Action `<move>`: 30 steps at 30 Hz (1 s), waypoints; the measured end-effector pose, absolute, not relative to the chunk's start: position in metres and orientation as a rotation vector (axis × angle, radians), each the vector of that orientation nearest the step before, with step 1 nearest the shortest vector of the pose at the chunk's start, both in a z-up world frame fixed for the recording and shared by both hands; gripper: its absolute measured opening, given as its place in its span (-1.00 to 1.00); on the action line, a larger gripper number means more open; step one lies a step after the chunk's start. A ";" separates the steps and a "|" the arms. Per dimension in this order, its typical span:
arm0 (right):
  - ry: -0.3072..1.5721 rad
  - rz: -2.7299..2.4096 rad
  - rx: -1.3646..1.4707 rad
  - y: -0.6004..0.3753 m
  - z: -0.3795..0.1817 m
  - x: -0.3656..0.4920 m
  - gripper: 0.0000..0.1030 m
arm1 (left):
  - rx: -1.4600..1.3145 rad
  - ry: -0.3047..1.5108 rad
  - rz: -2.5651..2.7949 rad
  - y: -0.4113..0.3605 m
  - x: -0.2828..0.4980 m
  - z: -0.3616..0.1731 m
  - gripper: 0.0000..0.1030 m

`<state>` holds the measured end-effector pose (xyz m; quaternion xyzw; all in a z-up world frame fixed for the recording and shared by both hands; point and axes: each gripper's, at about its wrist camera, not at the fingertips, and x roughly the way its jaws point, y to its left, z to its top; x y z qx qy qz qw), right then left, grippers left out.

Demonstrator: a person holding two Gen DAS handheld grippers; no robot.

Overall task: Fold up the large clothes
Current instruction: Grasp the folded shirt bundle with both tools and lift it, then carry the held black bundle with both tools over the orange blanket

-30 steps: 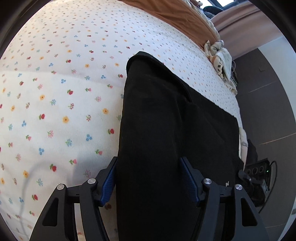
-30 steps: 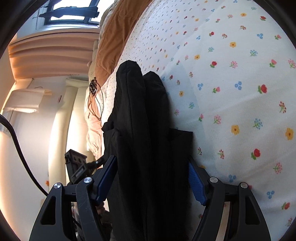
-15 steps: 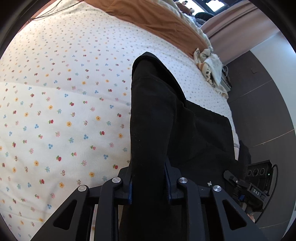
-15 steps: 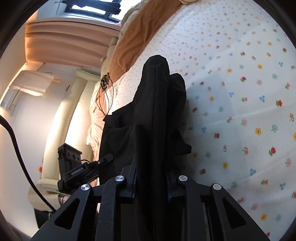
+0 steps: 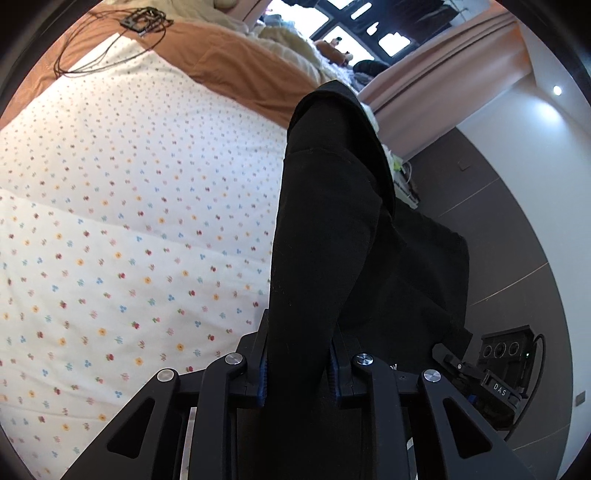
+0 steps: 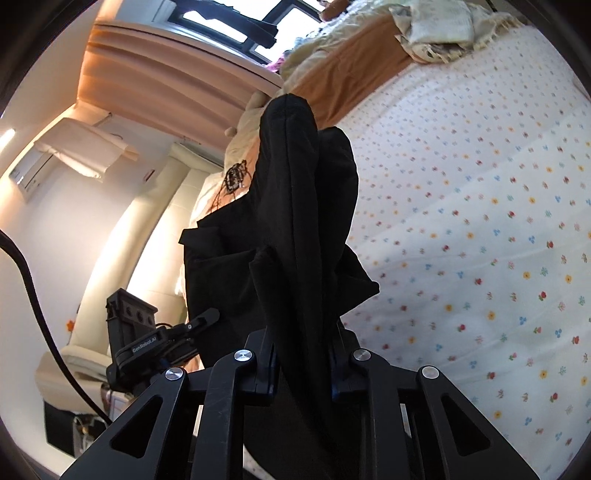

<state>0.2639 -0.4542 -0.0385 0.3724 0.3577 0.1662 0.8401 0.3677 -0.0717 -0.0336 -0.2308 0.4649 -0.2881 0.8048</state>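
Note:
A large black garment (image 5: 332,229) is held up off the bed, folded lengthwise. My left gripper (image 5: 297,363) is shut on one end of it, with the cloth rising between the jaws. My right gripper (image 6: 303,363) is shut on the other end of the same garment (image 6: 295,206), which stands in bunched folds above the jaws. The rest of the garment hangs between the two grippers. Each view shows the other gripper: the right one in the left wrist view (image 5: 484,373), the left one in the right wrist view (image 6: 155,343).
The bed with a white flowered sheet (image 5: 122,236) lies below, also in the right wrist view (image 6: 480,229). An orange blanket (image 5: 236,62) and cream bedding (image 6: 436,29) lie at the far end. Cables (image 5: 122,40) lie on the blanket. Dark floor (image 5: 517,236) is to the right.
Both grippers have shut on the black garment and lifted it off the sheet. The views now look higher, toward the window and curtain.

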 end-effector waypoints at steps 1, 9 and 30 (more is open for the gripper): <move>0.749 0.359 0.775 -0.447 -0.032 0.265 -0.58 | -0.499 0.982 -0.617 -0.067 0.367 -0.028 -0.51; 0.721 0.465 0.675 -0.376 0.009 0.283 -0.58 | -0.531 0.899 -0.569 0.010 0.361 0.006 -0.52; 0.791 0.800 0.536 -0.113 0.031 0.347 -0.59 | -0.579 0.759 -0.281 0.266 0.313 0.042 -0.52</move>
